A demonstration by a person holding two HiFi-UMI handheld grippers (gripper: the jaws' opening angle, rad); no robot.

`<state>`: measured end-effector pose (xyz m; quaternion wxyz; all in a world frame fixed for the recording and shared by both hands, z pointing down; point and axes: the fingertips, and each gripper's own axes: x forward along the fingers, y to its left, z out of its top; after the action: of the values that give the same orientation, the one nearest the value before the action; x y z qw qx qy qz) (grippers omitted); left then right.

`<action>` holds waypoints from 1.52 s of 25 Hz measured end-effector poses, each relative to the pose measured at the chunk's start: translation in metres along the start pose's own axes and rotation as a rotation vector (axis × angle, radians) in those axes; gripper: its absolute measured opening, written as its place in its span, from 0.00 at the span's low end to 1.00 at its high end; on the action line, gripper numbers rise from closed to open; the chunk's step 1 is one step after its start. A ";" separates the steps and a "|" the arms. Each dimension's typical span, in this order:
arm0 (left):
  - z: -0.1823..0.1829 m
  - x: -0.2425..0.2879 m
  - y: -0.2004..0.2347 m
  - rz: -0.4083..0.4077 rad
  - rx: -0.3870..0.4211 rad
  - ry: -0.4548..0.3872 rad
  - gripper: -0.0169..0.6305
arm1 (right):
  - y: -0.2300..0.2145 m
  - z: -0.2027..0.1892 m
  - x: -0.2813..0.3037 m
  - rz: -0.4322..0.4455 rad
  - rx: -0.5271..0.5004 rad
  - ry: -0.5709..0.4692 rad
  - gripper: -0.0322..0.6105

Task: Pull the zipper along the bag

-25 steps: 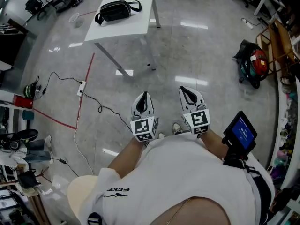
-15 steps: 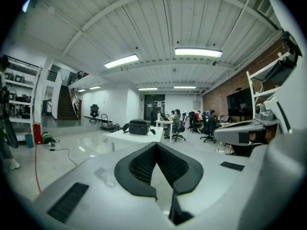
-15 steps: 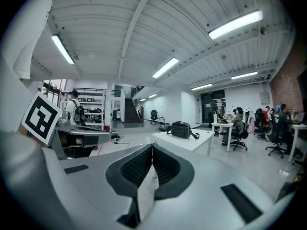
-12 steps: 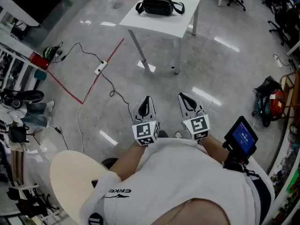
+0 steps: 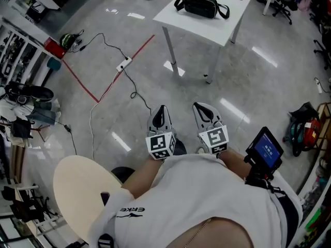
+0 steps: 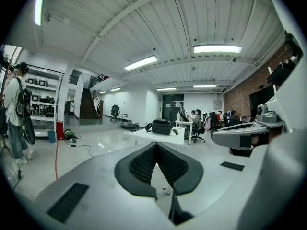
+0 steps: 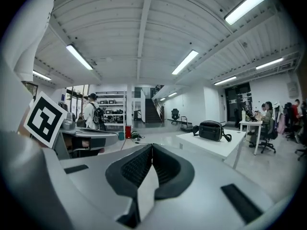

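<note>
A black bag (image 5: 201, 5) with a strap lies on a white table (image 5: 178, 20) far ahead of me, at the top of the head view. The bag (image 6: 161, 126) is small and distant in the left gripper view, and the bag (image 7: 211, 130) sits to the right in the right gripper view. My left gripper (image 5: 159, 112) and right gripper (image 5: 204, 108) are held side by side close to my chest, well short of the table. Both are shut, tips together, with nothing between the pads. The zipper is too small to make out.
A white power strip (image 5: 123, 63) with a black cable and a red floor line (image 5: 119, 72) cross the floor to the left. A round beige stool (image 5: 83, 190) stands at my left. A dark bag with a red helmet (image 5: 301, 128) lies at right. A person (image 7: 92, 114) stands by shelves.
The head view has swung: the table with the bag has shifted from upper left to upper right and sits nearer. Both grippers stay shut in front of my chest.
</note>
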<state>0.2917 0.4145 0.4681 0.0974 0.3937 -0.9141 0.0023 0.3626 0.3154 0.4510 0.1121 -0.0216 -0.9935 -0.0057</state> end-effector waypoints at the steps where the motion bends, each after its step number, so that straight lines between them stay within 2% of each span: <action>1: 0.001 0.004 0.006 -0.001 -0.002 -0.003 0.03 | 0.003 0.002 0.007 0.003 -0.001 0.001 0.06; 7: 0.012 0.053 0.077 -0.004 -0.024 -0.013 0.03 | 0.018 0.019 0.091 0.011 -0.024 0.011 0.06; 18: 0.026 0.101 0.163 -0.087 -0.038 -0.015 0.03 | 0.042 0.043 0.188 -0.072 -0.025 0.024 0.06; 23: 0.025 0.113 0.179 -0.115 -0.060 -0.008 0.03 | 0.048 0.044 0.212 -0.088 -0.030 0.049 0.06; 30: 0.026 0.142 0.183 -0.171 -0.057 0.006 0.03 | 0.035 0.048 0.236 -0.120 -0.013 0.068 0.06; 38: 0.039 0.216 0.179 -0.214 -0.027 0.026 0.03 | -0.022 0.052 0.282 -0.154 0.012 0.071 0.06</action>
<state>0.0112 0.3798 0.4818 0.1145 0.4877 -0.8653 -0.0154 0.0752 0.3064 0.4635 0.1467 0.0559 -0.9876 -0.0094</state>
